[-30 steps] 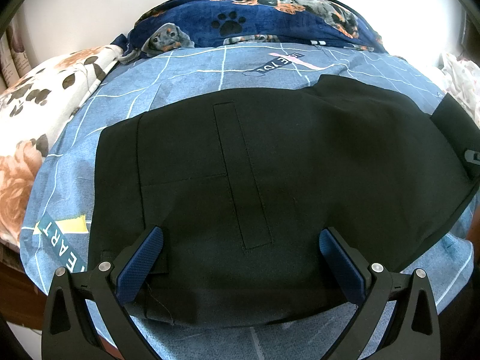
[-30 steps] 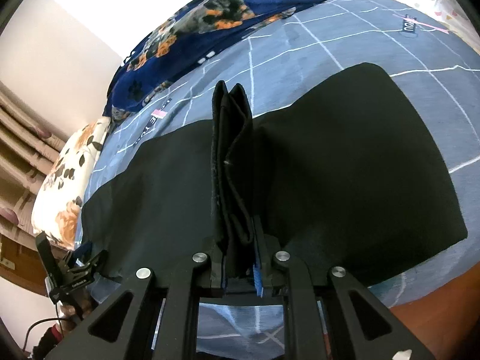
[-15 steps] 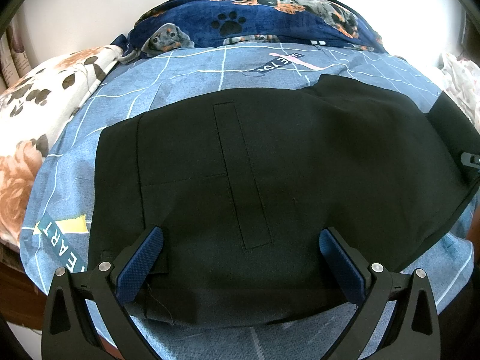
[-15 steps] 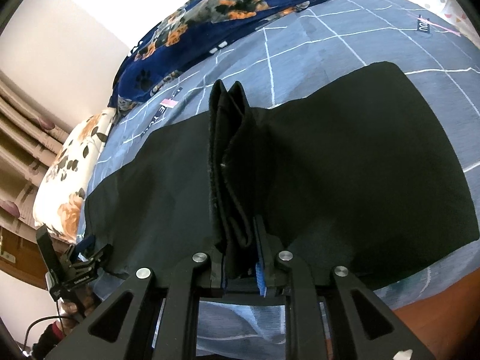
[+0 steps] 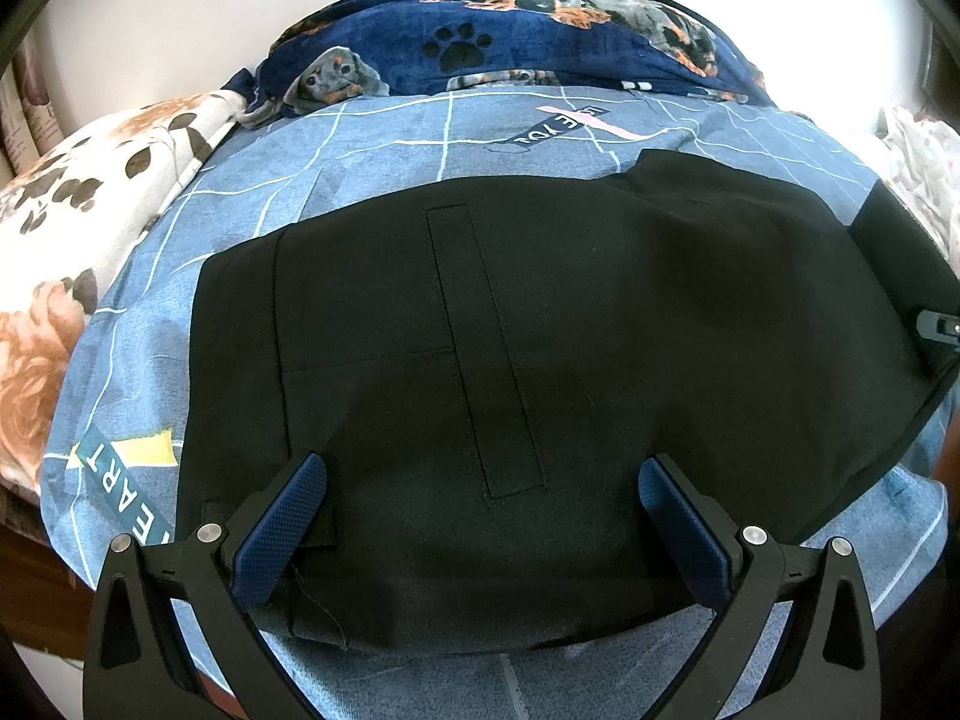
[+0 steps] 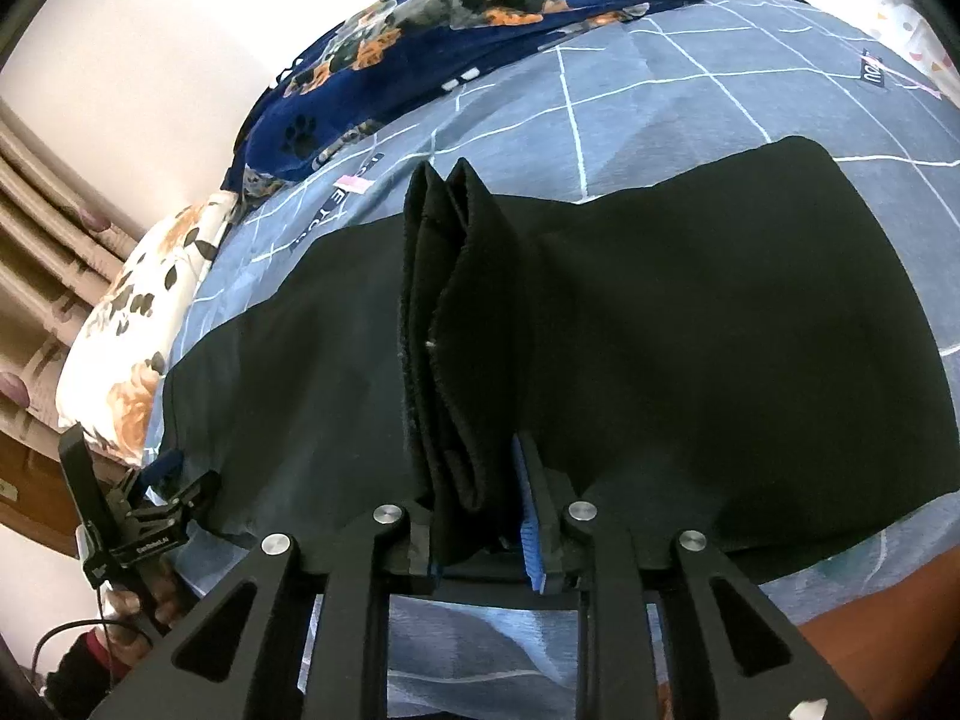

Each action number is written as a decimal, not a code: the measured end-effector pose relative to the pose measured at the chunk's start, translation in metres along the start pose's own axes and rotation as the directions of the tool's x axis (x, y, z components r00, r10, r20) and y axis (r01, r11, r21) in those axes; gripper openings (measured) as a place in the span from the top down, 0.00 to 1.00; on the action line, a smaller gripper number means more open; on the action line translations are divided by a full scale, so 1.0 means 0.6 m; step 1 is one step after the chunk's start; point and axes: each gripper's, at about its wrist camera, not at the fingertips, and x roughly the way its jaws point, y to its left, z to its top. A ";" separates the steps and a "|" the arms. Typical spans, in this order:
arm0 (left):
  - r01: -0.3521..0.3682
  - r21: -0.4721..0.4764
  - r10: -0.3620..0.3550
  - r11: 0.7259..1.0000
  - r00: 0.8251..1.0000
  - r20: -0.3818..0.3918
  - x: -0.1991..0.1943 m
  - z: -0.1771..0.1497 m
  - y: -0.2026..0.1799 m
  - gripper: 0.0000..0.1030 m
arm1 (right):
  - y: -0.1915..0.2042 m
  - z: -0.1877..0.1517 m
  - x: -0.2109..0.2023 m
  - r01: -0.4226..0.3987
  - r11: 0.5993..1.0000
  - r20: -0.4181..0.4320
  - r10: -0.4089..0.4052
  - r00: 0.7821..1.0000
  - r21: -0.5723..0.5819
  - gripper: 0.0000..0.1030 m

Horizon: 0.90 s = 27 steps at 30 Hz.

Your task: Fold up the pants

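Nearest the right wrist camera, the right hand-held gripper [image 6: 480, 516] has a bunched, upright fold of the black woven pants [image 6: 690, 348] between its blue pads, and its jaws are opening: a gap shows beside the right pad while the cloth leans on the left one, so the pinch looks to be letting go rather than gripping. The raised fold stands straight up from the jaws and runs away from the camera; the rest of the pants spreads flat to both sides of it on the blue bedsheet with white grid lines [image 6: 630, 108].

In the left wrist view, the left hand-held gripper [image 5: 483, 516] is spread wide and holds nothing. Its two blue pads sit over the near hem of the pants [image 5: 540, 330], one toward each side, with the stitched pocket outline between them and a little beyond.

Judged from how the cloth lies, the pants are already doubled into a broad flat rectangle, and the lifted end in the right jaws appears to be partway through being laid across it. What seems left is setting that end down, smoothing it, and perhaps one more fold.

Farther off lie a floral pillow [image 5: 72, 276] to the left and a navy dog-print blanket [image 5: 540, 42] along the wall.
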 end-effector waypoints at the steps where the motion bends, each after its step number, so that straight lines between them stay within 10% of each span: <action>1: 0.000 0.000 0.000 1.000 1.000 0.000 0.000 0.001 0.002 0.00 | 0.001 0.000 0.000 -0.001 1.000 0.000 0.001 1.000 -0.001 0.77; 11: -0.001 -0.001 0.001 1.000 1.000 0.000 -0.001 -0.001 -0.001 0.00 | 0.018 -0.003 0.001 -0.112 0.994 -0.037 0.112 0.993 -0.012 0.42; 16: -0.002 -0.002 0.002 1.000 1.000 0.001 -0.001 -0.001 -0.002 0.00 | -0.031 0.021 -0.036 -0.419 0.893 0.008 0.424 0.906 0.164 0.42; 19: -0.003 -0.002 0.003 1.000 1.000 0.001 -0.001 -0.002 -0.003 0.00 | -0.105 0.052 -0.096 -0.458 0.853 0.180 0.424 0.888 0.251 0.42; 23: -0.004 -0.003 0.004 1.000 1.000 0.001 -0.001 -0.001 -0.001 0.00 | -0.188 0.083 -0.146 -0.288 0.917 0.231 0.227 0.946 0.277 0.92; 27: -0.005 -0.003 0.005 1.000 1.000 0.000 -0.001 -0.001 -0.001 0.00 | -0.224 0.097 -0.137 -0.225 0.933 0.197 0.173 0.965 0.281 0.92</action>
